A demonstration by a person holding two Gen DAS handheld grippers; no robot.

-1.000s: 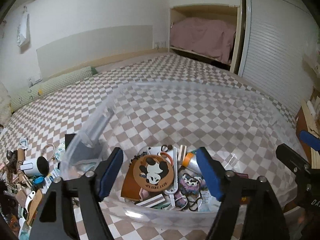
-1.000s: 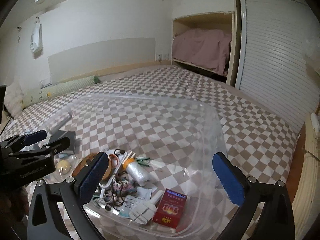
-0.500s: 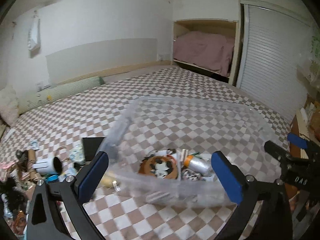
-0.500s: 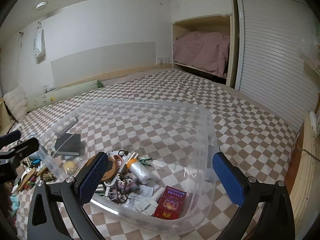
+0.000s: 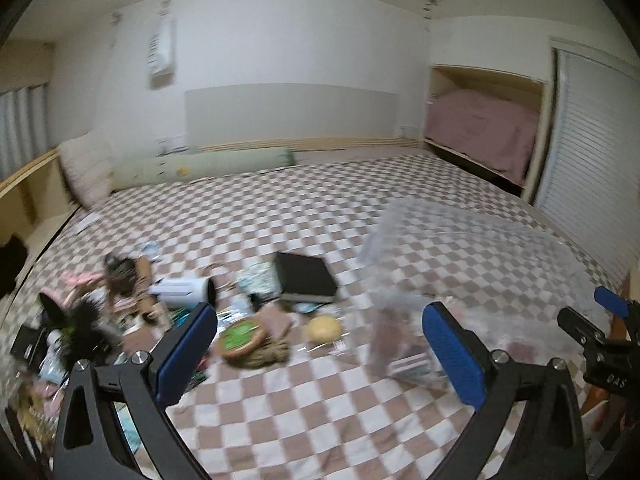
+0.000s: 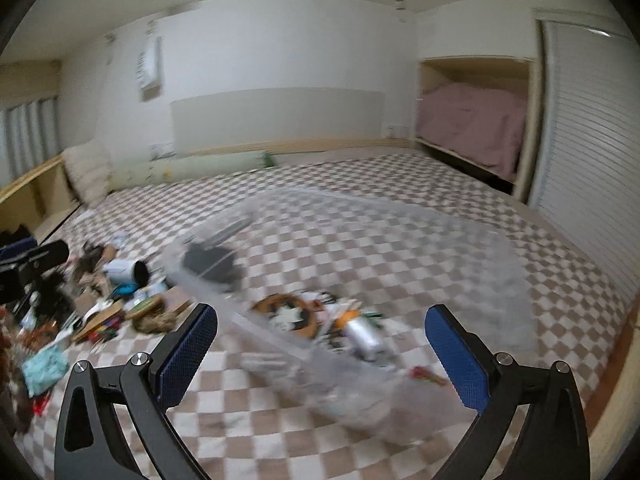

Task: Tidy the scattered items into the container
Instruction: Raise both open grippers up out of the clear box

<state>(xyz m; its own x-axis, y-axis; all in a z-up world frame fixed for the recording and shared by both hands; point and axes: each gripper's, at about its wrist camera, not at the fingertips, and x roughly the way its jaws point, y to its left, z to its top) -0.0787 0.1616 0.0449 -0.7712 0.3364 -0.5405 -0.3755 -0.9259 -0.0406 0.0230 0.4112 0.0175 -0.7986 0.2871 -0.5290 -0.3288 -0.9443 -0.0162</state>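
Home bedroom. Wide bed under brown-and-white checked cover fills middle of frame. Green bolster and pale pillow at far edge, centre left. Grey headboard panel on white wall behind. Upper right: wooden alcove stuffed with pink bedding, slatted sliding door beside it. Household clutter strewn lower left on bed.
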